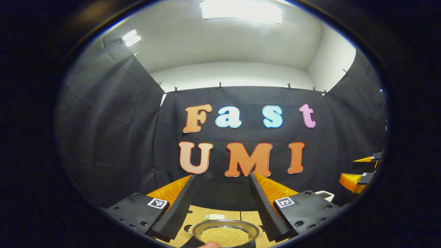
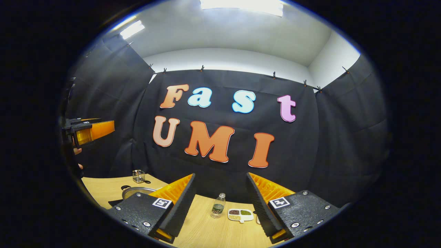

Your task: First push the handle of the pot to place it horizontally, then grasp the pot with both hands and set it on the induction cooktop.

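Note:
A round metal pot (image 1: 225,234) holding yellow grains sits on the wooden table (image 1: 203,215), low between my left gripper's fingers. My left gripper (image 1: 222,176) is open, raised above the pot and apart from it. A fingertip (image 1: 210,244) shows at the pot's near rim. In the right gripper view the pot (image 2: 136,190) lies at the left, partly hidden behind my own finger mount. My right gripper (image 2: 221,175) is open and holds nothing. The left gripper (image 2: 90,132), held by a hand, hangs high at the far left. The right gripper (image 1: 363,170) appears at the far right edge.
A small plastic bottle (image 2: 218,206) and a white divided dish of beans (image 2: 241,214) stand on the table (image 2: 206,227) between my right fingers. A small glass jar (image 2: 138,175) stands behind the pot. A white object (image 1: 324,195) lies at the right.

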A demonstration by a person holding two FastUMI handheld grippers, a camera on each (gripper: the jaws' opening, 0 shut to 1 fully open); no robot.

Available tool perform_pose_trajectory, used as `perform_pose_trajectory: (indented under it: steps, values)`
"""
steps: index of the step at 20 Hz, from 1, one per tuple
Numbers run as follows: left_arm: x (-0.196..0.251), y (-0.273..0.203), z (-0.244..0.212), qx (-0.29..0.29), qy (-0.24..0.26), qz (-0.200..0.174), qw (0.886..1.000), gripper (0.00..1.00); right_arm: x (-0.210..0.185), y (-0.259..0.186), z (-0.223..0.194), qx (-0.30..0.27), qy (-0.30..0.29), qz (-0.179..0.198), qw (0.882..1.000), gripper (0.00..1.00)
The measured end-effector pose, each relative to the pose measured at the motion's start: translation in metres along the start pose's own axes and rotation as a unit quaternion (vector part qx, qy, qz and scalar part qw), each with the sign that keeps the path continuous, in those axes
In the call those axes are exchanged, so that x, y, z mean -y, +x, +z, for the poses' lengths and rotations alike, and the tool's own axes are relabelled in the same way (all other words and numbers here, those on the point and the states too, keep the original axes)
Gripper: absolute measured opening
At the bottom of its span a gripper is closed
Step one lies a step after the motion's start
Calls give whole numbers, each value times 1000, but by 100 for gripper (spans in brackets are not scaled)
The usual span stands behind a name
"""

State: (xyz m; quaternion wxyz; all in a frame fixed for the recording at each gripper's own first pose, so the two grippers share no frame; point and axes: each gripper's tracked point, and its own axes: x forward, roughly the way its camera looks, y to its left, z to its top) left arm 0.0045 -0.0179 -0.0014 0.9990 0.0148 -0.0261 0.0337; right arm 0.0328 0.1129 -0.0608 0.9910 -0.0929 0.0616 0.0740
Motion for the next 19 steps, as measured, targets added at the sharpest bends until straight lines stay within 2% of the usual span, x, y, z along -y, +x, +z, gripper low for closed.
perform_pose_trajectory:
  steps: [7, 19]
  values:
    - [-8, -5, 19, -15, -25, -15, 999, 97, 14, -19, 38, 25, 8, -7, 1000, 96]
    - [8, 5, 38, 9, -6, -17, 1000, 98, 20, -10, 56, 29, 19, -3, 999, 95]
